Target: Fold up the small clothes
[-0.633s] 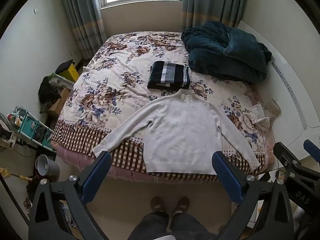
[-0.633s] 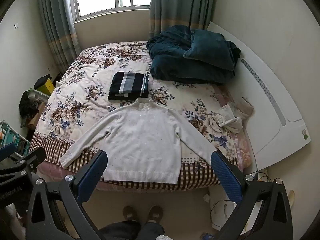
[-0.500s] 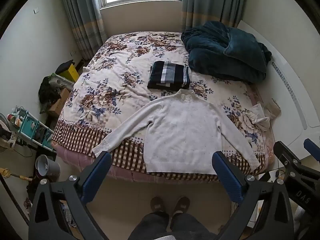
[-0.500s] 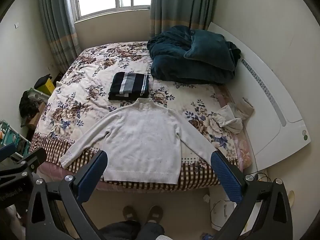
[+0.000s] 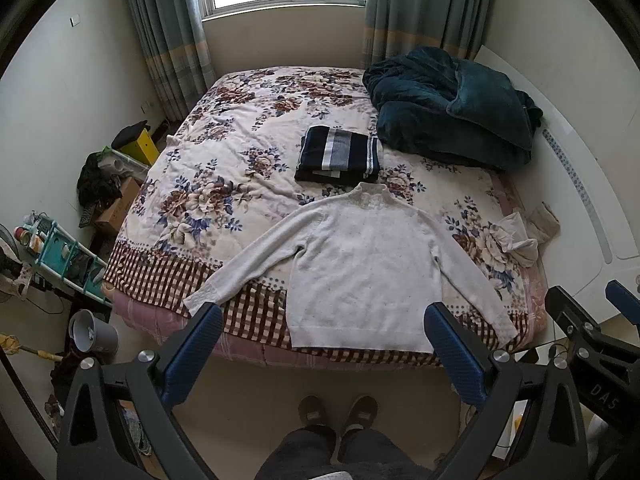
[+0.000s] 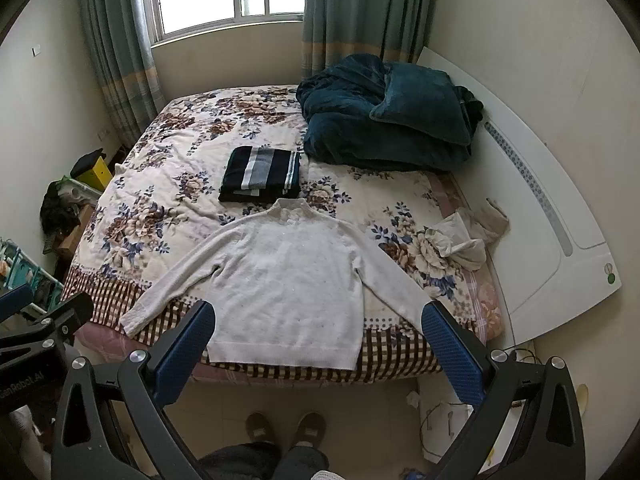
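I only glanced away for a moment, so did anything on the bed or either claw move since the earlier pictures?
Nothing visibly changed. The white sweater lies spread flat at the near edge of the bed, the striped folded garment sits behind its collar, and the left claw and right claw hang open above the floor, holding nothing.

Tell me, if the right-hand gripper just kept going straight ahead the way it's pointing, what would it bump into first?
Most likely the white sweater spread flat on the bed. The right gripper is open and empty, aimed down at the sweater's lower half near the hem. Nothing shows in between, though depth is hard to judge through this lens.
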`<act>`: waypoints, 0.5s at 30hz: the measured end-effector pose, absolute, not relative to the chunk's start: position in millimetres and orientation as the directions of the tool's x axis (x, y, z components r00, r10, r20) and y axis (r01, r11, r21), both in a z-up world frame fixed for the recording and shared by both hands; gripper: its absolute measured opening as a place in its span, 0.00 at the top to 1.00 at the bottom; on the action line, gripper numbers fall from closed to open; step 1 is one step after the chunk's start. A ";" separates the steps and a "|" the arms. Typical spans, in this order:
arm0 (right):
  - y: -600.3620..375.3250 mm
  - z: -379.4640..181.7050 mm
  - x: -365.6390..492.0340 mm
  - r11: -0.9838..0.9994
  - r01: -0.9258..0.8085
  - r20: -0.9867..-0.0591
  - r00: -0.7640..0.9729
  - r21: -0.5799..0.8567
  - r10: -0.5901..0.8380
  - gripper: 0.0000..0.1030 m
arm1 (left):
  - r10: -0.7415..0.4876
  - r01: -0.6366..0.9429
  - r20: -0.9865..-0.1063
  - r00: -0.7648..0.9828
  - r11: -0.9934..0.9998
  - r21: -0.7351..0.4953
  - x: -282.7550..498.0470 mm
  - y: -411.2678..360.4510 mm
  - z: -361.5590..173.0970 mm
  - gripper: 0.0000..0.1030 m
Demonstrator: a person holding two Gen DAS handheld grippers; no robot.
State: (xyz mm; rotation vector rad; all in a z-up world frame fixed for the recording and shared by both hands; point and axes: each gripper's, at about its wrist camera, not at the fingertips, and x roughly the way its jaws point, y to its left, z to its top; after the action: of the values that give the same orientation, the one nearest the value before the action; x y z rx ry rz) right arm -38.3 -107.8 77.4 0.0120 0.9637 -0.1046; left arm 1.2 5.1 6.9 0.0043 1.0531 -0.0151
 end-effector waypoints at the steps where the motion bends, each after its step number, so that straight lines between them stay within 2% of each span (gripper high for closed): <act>1: -108.3 77.2 -38.4 0.995 0.095 -0.820 0.566 -0.035 -0.083 0.00 | -0.011 0.015 -0.869 0.495 1.000 -0.004 1.2 5.4 6.8 0.00; 15: -107.6 82.0 -37.8 0.995 0.096 -0.815 0.574 -0.034 -0.084 0.00 | -0.010 0.009 -0.864 0.503 1.000 -0.006 16.2 0.6 26.2 0.00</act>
State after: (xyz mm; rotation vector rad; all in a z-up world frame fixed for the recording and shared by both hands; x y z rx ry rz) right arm -37.8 -107.6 82.0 0.0142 0.9539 -0.1053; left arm 16.2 0.6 26.2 -0.0012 1.0433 -0.0110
